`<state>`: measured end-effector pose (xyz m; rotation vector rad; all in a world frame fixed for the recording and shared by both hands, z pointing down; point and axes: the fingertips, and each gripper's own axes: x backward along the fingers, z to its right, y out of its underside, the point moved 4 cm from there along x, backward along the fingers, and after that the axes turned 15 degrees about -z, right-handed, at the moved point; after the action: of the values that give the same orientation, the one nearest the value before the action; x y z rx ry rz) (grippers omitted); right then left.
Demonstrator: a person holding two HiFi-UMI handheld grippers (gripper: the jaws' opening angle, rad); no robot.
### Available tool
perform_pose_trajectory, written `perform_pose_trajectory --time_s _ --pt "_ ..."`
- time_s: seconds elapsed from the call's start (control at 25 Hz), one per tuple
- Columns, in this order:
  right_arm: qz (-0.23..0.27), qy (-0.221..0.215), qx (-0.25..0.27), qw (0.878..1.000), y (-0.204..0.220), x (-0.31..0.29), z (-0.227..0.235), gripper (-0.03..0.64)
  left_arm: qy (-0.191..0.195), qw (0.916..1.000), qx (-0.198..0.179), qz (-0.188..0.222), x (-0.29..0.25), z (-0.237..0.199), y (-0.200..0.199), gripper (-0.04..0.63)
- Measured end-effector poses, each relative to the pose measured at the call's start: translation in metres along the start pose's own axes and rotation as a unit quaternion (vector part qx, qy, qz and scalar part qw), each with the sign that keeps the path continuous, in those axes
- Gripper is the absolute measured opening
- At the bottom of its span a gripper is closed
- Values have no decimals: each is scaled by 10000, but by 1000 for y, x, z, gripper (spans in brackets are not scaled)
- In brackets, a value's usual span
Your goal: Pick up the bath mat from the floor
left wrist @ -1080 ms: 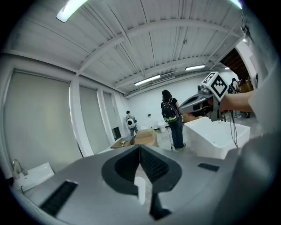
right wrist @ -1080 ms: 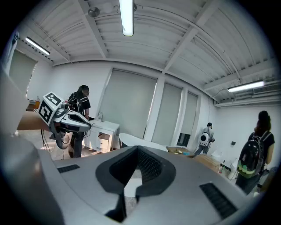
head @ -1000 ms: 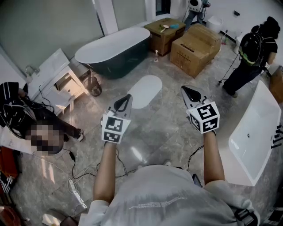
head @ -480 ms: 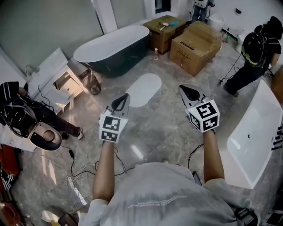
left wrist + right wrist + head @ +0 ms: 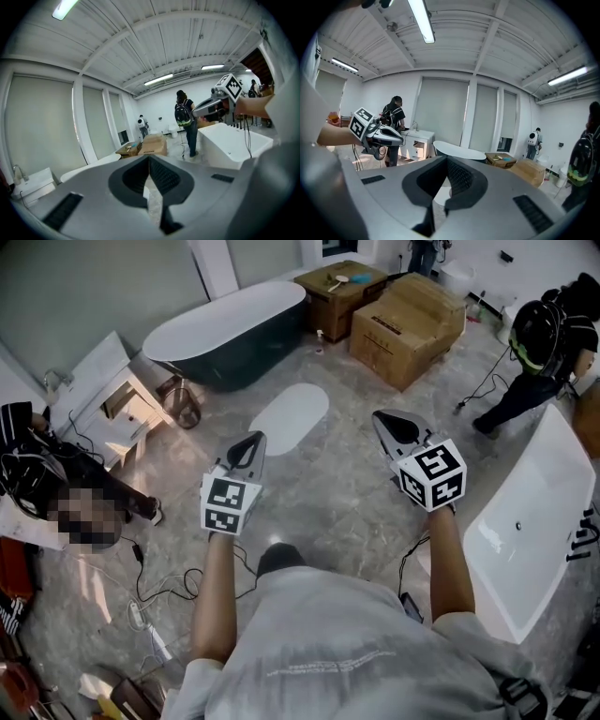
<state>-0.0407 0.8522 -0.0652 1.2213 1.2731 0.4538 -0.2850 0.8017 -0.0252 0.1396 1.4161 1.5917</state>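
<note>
The white oval bath mat [image 5: 289, 417] lies flat on the grey marble floor, just in front of the dark freestanding tub [image 5: 223, 332]. My left gripper [image 5: 253, 440] is held out at waist height short of the mat, shut and empty. My right gripper [image 5: 382, 420] is level with it to the right, also shut with nothing in it. In the left gripper view the jaws [image 5: 149, 158] meet at their tips and the right gripper [image 5: 213, 102] shows at upper right. In the right gripper view the jaws [image 5: 447, 159] are together; a sliver of the mat [image 5: 441, 194] shows below them.
Two cardboard boxes [image 5: 408, 315] stand behind the mat. A white tub [image 5: 522, 521] is at the right, a white vanity [image 5: 108, 395] and a wire basket [image 5: 184, 407] at the left. Cables [image 5: 159, 592] trail over the floor. One person [image 5: 539, 348] stands far right, another [image 5: 56, 493] crouches at left.
The view has shifted forward: the mat, tub and boxes sit higher and a little left in the head view. Both grippers keep their pose, shut, and have edged closer to the mat.
</note>
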Motion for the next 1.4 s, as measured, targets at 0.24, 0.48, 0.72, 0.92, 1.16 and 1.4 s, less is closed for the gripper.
perform_pose_trajectory --time_s 0.24,0.48,0.72,0.92,1.16,1.4 --pt "-224 190 29 9996 26 -8 26 14 122 9998 -117 -75 -31 10 -13 17" --pt "-393 230 -114 9989 38 -38 55 14 262 9994 -11 -209 -79 -1 -10 17" --pt "-469 388 -249 9978 25 -101 109 14 290 9995 -17 -159 -152 -52 -25 17" --pt "-620 358 -209 9972 -4 -170 152 14 399 9989 41 -252 -223 -104 -42 17" --pt "-712 276 -268 9967 -42 -256 206 14 613 9973 -17 -392 -307 -158 -65 17" --pt "-883 292 -347 9951 -58 -324 242 14 749 9957 -42 -548 -367 -204 -67 17"
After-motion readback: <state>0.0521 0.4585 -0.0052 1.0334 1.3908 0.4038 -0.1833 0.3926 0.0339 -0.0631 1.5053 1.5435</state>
